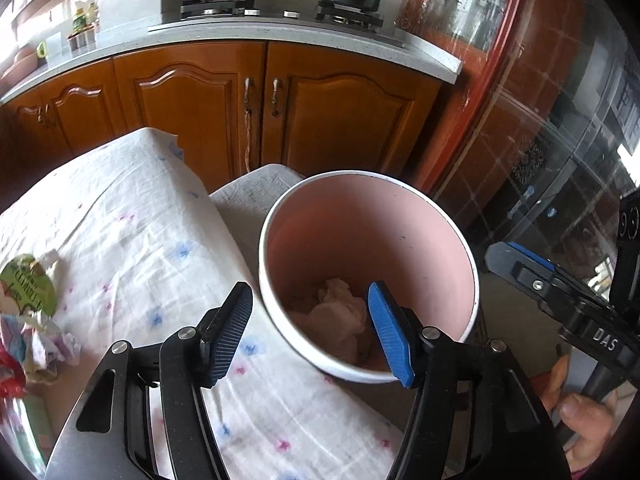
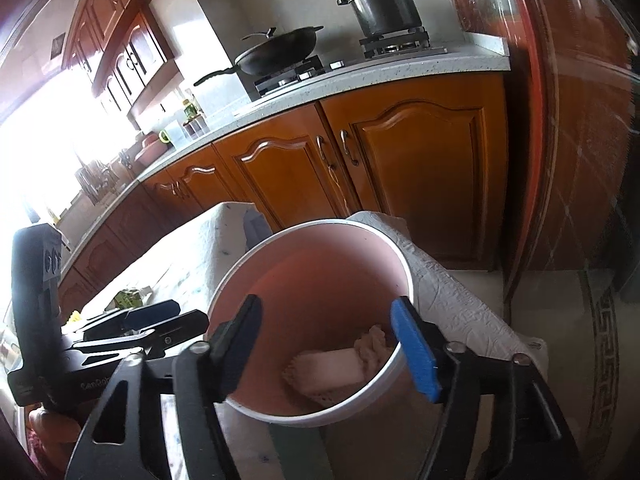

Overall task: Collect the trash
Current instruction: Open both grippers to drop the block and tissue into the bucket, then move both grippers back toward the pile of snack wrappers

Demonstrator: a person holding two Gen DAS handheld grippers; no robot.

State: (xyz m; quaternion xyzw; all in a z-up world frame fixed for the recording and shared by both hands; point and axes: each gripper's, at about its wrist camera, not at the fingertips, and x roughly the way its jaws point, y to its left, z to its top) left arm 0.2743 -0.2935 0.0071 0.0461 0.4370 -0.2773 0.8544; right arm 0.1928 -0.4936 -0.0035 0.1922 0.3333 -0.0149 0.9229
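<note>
Pink bin (image 1: 420,216) already has crumpled tissue (image 1: 340,312) in the bottom, so we're partway. Both the left gripper (image 1: 310,334) and right gripper (image 2: 334,346) hang wide and empty over it. More wrappers (image 1: 36,320) wait on the cloth-covered table (image 1: 160,216), we reckon.

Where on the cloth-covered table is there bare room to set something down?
Bare cloth runs from the far table corner down to the pink bin. It is crowded at the left edge, where the green lid and crumpled wrappers sit.

Black grippers with silver screws carry ribbed blue fingers (image 1: 390,334).
</note>
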